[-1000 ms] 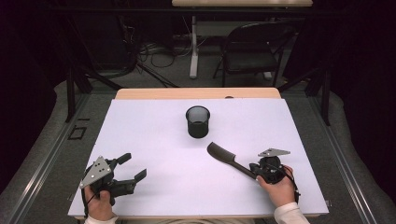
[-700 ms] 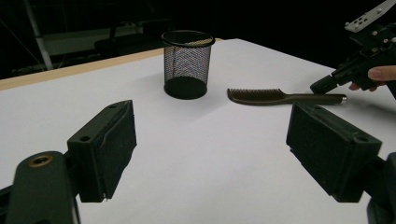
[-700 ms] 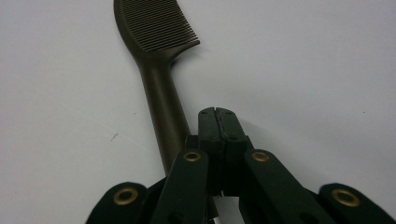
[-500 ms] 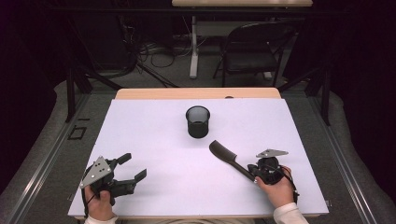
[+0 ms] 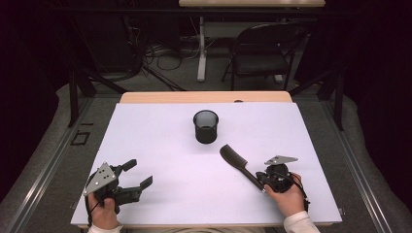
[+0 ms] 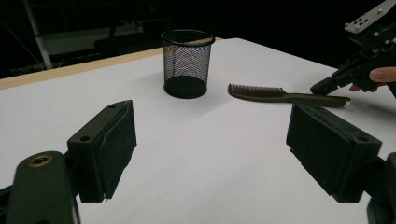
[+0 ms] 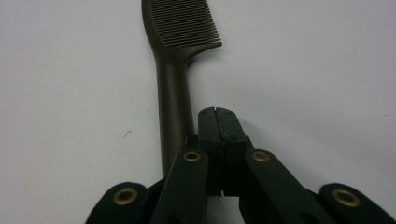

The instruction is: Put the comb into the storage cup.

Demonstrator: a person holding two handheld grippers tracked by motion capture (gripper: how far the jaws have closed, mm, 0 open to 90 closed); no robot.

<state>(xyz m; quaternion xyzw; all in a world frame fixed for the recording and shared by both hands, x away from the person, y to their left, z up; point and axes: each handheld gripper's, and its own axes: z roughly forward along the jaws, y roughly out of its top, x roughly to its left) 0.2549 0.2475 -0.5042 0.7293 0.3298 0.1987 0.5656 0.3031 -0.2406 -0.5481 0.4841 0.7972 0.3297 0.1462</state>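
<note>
The dark comb (image 5: 236, 165) lies flat on the white table sheet (image 5: 160, 145), its handle end just beside the right gripper (image 7: 218, 116) and alongside its jaws, its toothed head pointing away beyond the fingertips toward the black mesh cup (image 5: 206, 126); in the right gripper view the two jaws are pressed together with nothing between them, the comb handle running past their left side; whether they touch it I cannot tell. The sheet covers a wooden table (image 5: 204, 97); beyond it a dark room holds a folding chair (image 5: 257, 53) and floor cables. The right hand (image 5: 287, 196) rests low near the table's near edge; the left gripper (image 5: 133, 175) sits well apart from the comb, jaws spread wide and empty, aimed toward the cup.
</note>
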